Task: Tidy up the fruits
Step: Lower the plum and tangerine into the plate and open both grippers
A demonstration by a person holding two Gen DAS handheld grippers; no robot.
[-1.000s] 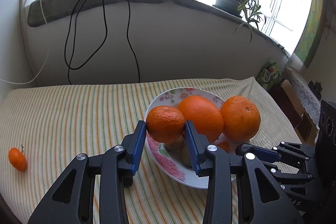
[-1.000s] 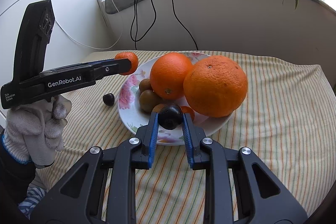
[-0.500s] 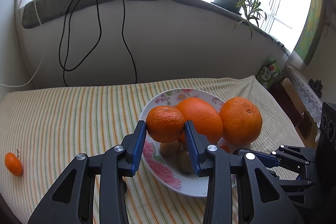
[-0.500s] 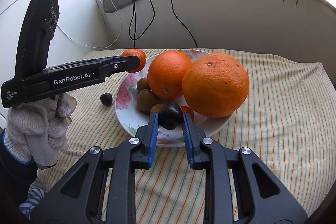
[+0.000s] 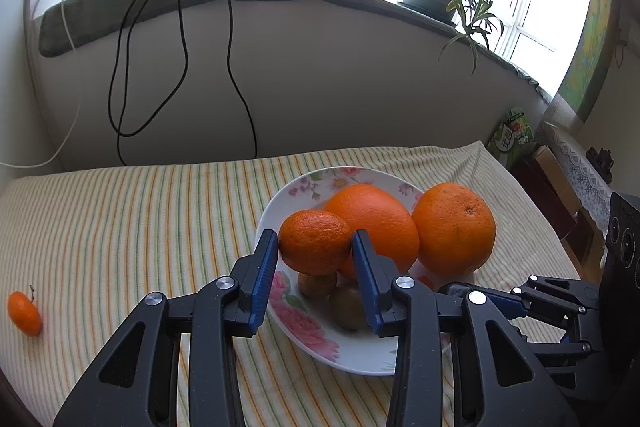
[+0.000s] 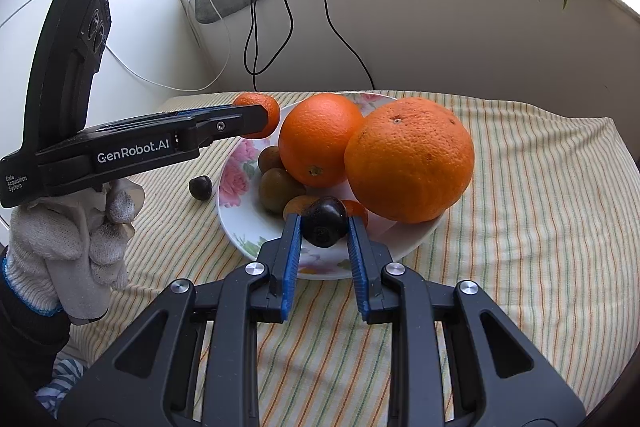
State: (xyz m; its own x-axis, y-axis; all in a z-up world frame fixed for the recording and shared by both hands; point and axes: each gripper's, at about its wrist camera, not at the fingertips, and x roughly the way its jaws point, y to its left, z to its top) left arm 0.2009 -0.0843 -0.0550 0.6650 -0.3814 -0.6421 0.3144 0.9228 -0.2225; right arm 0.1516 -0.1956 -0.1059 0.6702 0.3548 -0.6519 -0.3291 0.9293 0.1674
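- The mandarin is sitting clamped between the blue pads of the left gripper, hanging above the near-left edge of the plate; in the right wrist view the same mandarin is showing just past the gripper's tip.
- The dark plum is being grasped by the right gripper, which is hovering over the plate's near rim, just in front of the piled fruit.
- The plate is already carrying two big oranges, one behind the other, with a couple of brown kiwis and some small orange pieces tucked low beside them.
- Judging by this, the step in hand is bringing both held fruits to the plate for setting down.
- The next move is probably calling for lowering each fruit into a free hollow, the mandarin beside the kiwis and the plum at the front, then loosening the grip gently so nothing rolls off the rim or nudges the oranges.
- Two fruits are lying loose on the striped tabletop: a small mandarin far to the left and another dark plum just beside the plate, so collecting looks unfinished.
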